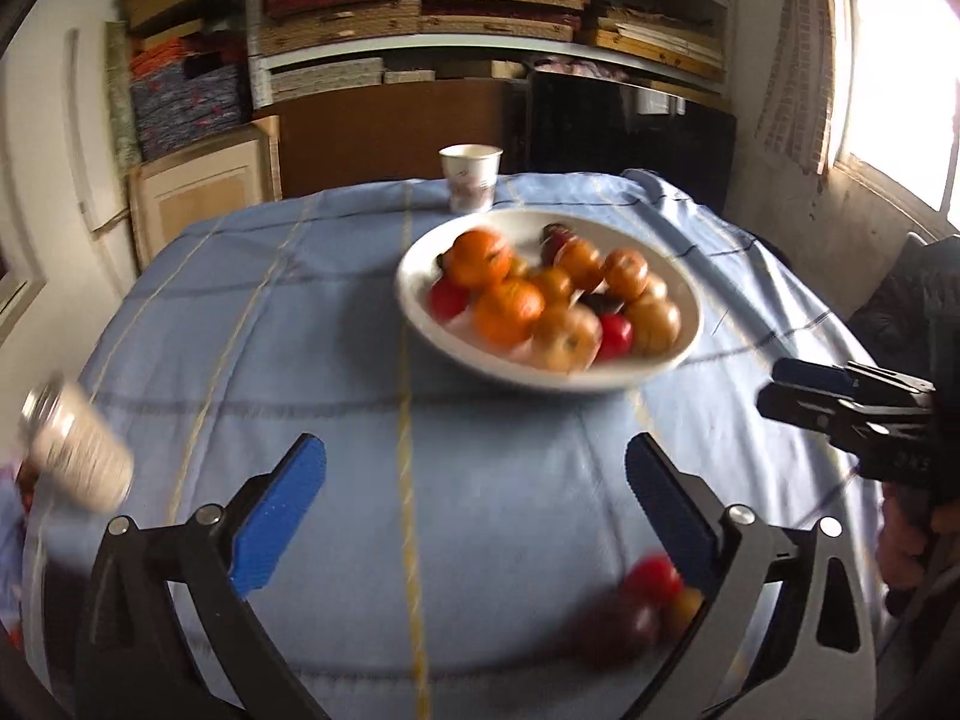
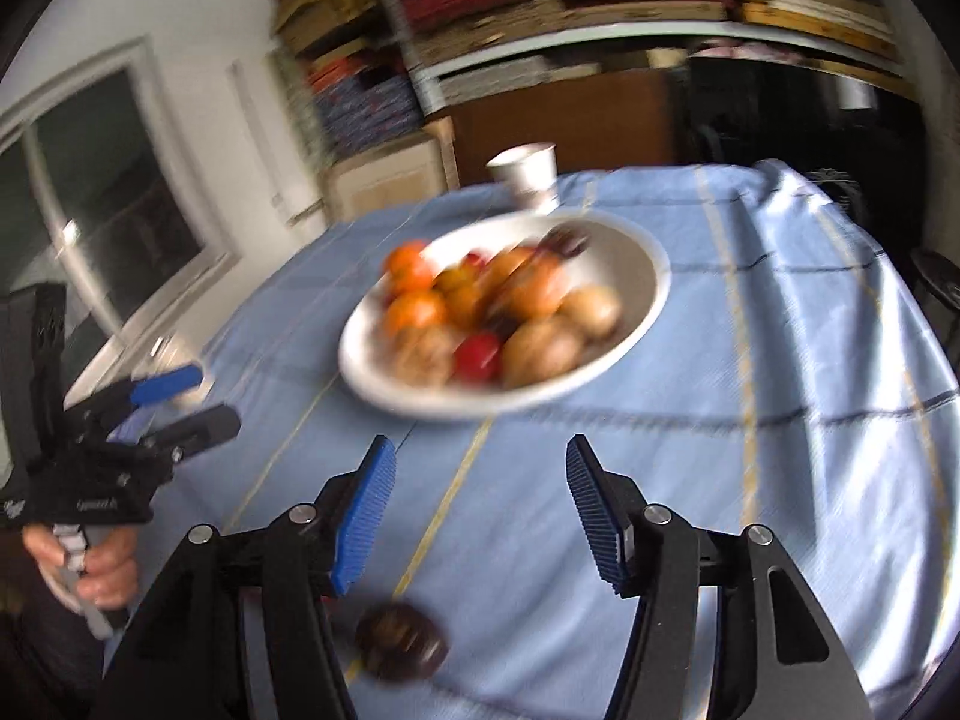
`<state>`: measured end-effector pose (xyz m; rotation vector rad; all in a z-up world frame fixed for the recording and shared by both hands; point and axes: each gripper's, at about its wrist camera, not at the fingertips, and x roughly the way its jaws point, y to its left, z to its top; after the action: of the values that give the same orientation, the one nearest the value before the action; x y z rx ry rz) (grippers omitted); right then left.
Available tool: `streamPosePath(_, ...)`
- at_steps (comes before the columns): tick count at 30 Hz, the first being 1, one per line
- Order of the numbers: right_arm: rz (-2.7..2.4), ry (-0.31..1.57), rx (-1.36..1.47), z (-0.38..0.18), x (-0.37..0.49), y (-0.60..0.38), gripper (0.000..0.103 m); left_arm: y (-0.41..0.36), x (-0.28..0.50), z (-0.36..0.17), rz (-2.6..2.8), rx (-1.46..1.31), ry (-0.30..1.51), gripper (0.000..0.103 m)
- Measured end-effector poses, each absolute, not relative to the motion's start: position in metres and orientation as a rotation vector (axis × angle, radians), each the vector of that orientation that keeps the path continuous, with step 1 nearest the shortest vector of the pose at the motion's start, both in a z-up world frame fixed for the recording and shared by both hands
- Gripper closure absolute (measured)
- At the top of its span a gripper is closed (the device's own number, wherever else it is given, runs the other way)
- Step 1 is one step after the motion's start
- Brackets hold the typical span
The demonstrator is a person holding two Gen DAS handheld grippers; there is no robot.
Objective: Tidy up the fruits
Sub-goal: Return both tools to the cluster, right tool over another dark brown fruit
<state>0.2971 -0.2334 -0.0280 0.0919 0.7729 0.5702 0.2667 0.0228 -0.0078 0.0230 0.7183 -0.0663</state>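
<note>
Both tools, left (image 1: 474, 516) and right (image 2: 480, 510), hung agape and empty over the surface (image 1: 336, 360). The bowl (image 1: 672, 276) of fruit sat toward its far edge; a dark fruit (image 2: 401, 642) lay near its near edge.

A paper cup (image 1: 470, 177) stands on the blue checked tablecloth (image 1: 336, 324) at twelve o'clock; a blurred pale container (image 1: 78, 450) at nine; stacked shelves (image 1: 480, 12) behind.
</note>
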Motion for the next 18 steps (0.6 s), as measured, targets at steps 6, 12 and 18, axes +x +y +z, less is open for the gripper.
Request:
streamPosePath(6, 0.554, 0.773, -0.006, -0.034, 0.265, -0.217, 0.038, 0.043, 0.235, -0.035, -0.022, -0.031, 0.78, 0.005)
streamPosePath(12, 0.534, 0.841, 0.014, -0.048, 0.262, -0.221, 0.037, 0.053, 0.23, -0.038, -0.006, -0.081, 0.791, 0.005)
streamPosePath(18, 0.536, 0.867, -0.03, -0.055, 0.253, -0.216, 0.037, 0.058, 0.234, -0.041, 0.004, -0.117, 0.809, 0.005)
